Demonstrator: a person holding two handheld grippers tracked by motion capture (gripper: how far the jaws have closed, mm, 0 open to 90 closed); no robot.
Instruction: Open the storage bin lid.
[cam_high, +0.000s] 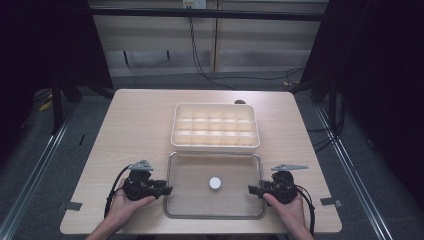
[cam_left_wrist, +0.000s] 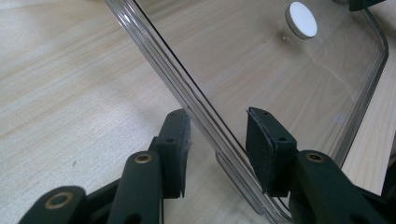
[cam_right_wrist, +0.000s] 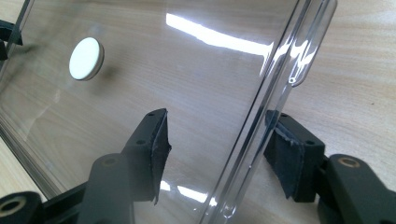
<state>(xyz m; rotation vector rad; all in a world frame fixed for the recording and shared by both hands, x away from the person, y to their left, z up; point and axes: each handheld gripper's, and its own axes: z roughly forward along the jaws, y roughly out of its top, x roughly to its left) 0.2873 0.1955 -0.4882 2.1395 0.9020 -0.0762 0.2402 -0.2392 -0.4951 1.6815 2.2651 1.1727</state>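
On tabletop, I straddle the clear lid's rims with both gaping tools, left tool, right tool, closing evenly.

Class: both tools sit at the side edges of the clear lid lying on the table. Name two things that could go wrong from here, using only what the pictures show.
1. The left tool and the right tool straddle the clear lid rims with jaws open. If one closes or lifts first, the lid may tilt or slip.

2. The rim is thin, smooth plastic, so the pads may get little grip.

3. The compartment tray lies right behind the lid; a swing forward could knock it.
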